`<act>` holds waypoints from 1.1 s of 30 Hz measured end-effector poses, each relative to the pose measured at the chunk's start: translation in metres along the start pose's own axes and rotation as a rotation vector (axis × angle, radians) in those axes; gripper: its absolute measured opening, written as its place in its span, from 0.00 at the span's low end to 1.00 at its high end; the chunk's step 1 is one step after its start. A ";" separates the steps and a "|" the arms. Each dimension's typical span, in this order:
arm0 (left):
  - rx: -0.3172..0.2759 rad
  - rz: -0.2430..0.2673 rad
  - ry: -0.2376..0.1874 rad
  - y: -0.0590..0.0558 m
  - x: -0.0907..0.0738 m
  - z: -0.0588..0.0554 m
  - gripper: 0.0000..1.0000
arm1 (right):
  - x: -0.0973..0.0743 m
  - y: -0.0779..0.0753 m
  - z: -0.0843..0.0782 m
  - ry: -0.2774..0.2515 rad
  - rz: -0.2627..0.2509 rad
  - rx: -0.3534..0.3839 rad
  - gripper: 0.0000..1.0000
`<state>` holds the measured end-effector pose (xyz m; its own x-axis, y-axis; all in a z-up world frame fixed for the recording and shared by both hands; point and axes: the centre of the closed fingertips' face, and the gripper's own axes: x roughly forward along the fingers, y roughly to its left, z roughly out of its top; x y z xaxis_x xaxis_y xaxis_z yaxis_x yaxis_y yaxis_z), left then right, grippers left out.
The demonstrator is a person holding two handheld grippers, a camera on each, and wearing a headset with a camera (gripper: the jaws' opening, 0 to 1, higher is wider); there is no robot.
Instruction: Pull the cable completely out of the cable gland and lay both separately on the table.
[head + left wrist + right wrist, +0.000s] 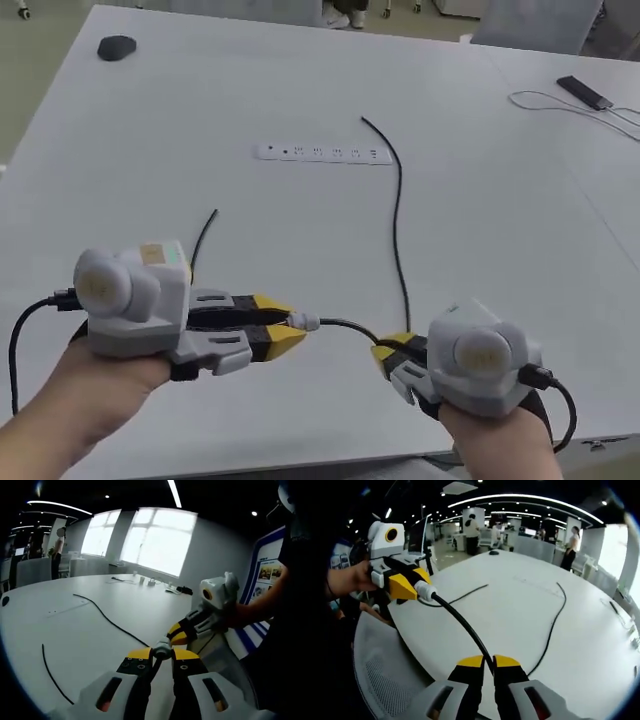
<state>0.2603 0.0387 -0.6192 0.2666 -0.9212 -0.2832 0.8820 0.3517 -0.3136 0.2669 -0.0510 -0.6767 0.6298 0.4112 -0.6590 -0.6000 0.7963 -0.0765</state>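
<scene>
A small white cable gland (pixel 305 322) (pixel 162 647) (pixel 424 590) sits between the yellow tips of my left gripper (pixel 295 326) (pixel 161 656), which is shut on it above the table's near edge. A black cable (pixel 397 220) (pixel 465 625) leaves the gland and runs right into my right gripper (pixel 385 352) (pixel 489 661), shut on it a short way from the gland. Beyond that gripper the cable lies across the white table (pixel 480 250), ending near the power strip. A short black cable stretch (pixel 204 240) (pixel 50 675) lies behind the left gripper; whether it joins the gland is hidden.
A white power strip (pixel 322 153) lies mid-table. A black mouse (pixel 117 47) sits far left; a dark device (pixel 585 92) with a thin white lead is at the far right. A mesh chair (pixel 385 680) stands below the table's near edge.
</scene>
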 end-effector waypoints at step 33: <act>0.022 0.012 0.042 -0.010 0.002 -0.012 0.15 | -0.004 0.062 0.056 -0.089 0.101 -0.454 0.03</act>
<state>0.2477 0.0350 -0.6276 0.2612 -0.9088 -0.3253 0.8872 0.3588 -0.2900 0.2551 0.0219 -0.6371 0.5847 0.5290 -0.6151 -0.8033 0.4838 -0.3474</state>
